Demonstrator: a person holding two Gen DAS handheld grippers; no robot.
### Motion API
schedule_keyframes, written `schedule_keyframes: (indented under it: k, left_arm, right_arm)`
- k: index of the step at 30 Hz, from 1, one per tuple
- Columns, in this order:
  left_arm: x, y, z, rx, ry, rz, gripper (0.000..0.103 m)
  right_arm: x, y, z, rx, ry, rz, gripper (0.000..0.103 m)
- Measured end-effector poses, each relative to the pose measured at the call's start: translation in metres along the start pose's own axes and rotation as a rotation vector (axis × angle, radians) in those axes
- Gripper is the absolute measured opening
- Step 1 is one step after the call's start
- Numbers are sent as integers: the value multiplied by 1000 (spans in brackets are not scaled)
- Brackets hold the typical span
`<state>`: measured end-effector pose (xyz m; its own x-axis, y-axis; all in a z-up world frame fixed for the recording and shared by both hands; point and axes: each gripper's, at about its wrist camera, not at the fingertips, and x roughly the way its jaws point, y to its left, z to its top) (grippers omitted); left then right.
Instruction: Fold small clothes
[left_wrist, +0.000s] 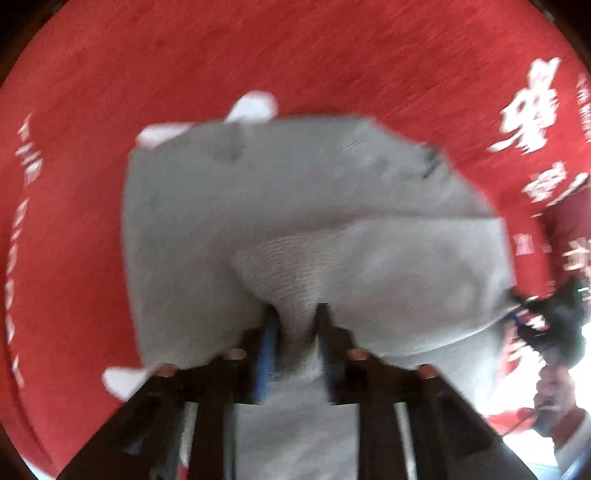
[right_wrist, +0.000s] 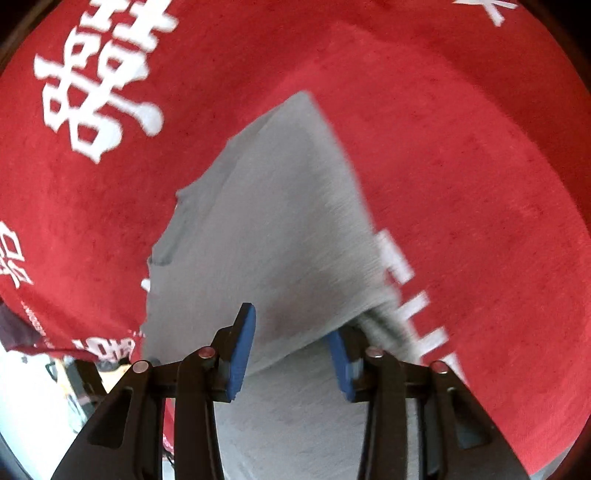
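The grey garment (left_wrist: 295, 206) lies on the red cloth (left_wrist: 258, 55) that covers the desk, partly doubled over on itself. The left gripper (left_wrist: 295, 314) has its jaws closed on a pinched ridge of the grey knit. The right gripper (right_wrist: 291, 343) has its jaws spread apart, with the garment's near edge (right_wrist: 295, 354) between the blue pads (right_wrist: 242, 350); I cannot tell whether they touch it.

The step in hand looks like carrying a flap across. To do it well, the left gripper should lift only enough to clear the layer beneath, travel straight, and lay the edge square on the far edge. The right gripper can pin or grip the near edge so the bottom layer does not drag.

The garment is a soft, limp, finely ribbed knit that creases easily. The red cloth is nappy, with white printed characters (right_wrist: 107, 81); it should give some friction.
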<state>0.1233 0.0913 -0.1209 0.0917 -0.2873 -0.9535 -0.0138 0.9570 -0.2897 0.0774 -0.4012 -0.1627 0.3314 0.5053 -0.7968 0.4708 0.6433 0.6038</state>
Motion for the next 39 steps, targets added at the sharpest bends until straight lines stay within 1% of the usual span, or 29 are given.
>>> schedule_keyframes:
  k: [2, 3, 4, 5, 6, 7, 8, 12, 16, 19, 20, 23, 24, 26, 28, 30, 31, 33, 35, 36, 39]
  left_arm:
    - [-4, 11, -7, -49, -18, -24, 32]
    - [-7, 14, -9, -67, -23, -23, 32]
    - [-11, 18, -11, -80, -28, -6, 32]
    - [-15, 20, -12, -84, -34, 13, 36]
    - [-18, 21, -13, -85, -39, 33, 45]
    - [-21, 21, -13, -83, -47, 51, 62]
    - [-25, 20, -15, -74, -60, 60, 64]
    - [-35, 6, -17, -13, -92, 110, 64]
    - [-33, -11, -14, 21, -109, 118, 64]
    - [-24, -18, -7, 21, -104, 187, 64]
    - [-19, -20, -5, 15, -102, 206, 64]
    - [-5, -15, 0, 9, -91, 302, 64]
    - [-2, -12, 0, 12, -84, 316, 64]
    - [-4, -8, -1, 20, -87, 311, 64]
    - [-8, -7, -4, 33, -88, 335, 64]
    - [-13, -2, -8, 34, -75, 375, 64]
    - [-15, 2, -10, 25, -68, 378, 64]
    - [-21, 12, -16, -15, -54, 372, 64]
    - [-30, 20, -23, -42, -56, 351, 64]
    - [-34, 21, -27, -54, -55, 330, 64]
    - [-37, 14, -37, -64, -35, 293, 64]
  right_arm:
    - [-6, 0, 4, -25, -20, -20, 41]
    - [-8, 1, 4, -38, -28, -27, 41]
    - [-10, 3, 5, -53, -40, -39, 41]
    - [-11, 5, 6, -60, -48, -48, 40]
    - [-11, 5, 6, -61, -53, -54, 40]
    - [-11, 5, 6, -57, -53, -60, 40]
    - [-11, 5, 5, -51, -54, -66, 40]
    - [-14, 9, 1, -70, -55, -103, 41]
    - [-20, 11, -3, -110, -37, -158, 41]
    - [-28, 28, -15, -194, -45, -180, 41]
    - [-32, 38, -21, -243, -52, -184, 41]
    - [-34, 65, -32, -381, -79, -211, 41]
    - [-31, 74, -34, -426, -79, -217, 41]
    - [-16, 87, -33, -478, -60, -242, 41]
    - [1, 88, -29, -481, -24, -269, 41]
    - [22, 77, -27, -469, 23, -326, 41]
    - [29, 69, -27, -450, 52, -353, 41]
    - [21, 62, -29, -433, 25, -310, 41]
    - [10, 57, -32, -426, 40, -290, 42]
    - [5, 53, -33, -420, 46, -276, 42]
    - [-11, 41, -37, -405, 72, -259, 43]
